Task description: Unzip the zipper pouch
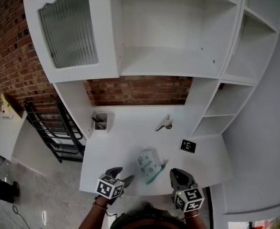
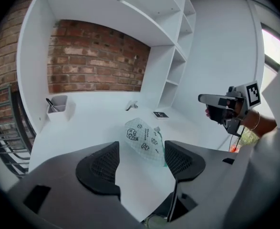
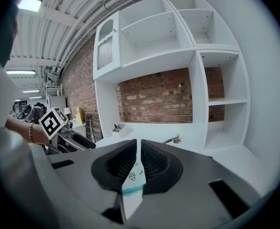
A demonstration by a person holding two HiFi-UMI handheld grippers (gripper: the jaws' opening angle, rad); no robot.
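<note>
Pouch lies on tabletop, just ahead of left gripper, jaws spread, no contact. Right gripper jaws pressed together, off it. I'd worry: unanchored, zip tug drags pouch.

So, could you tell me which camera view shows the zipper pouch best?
The left gripper view: the zipper pouch is large and near, its print and teal edge clear. The head view shows it whole but small; the right gripper view only a sliver between its jaws.
</note>
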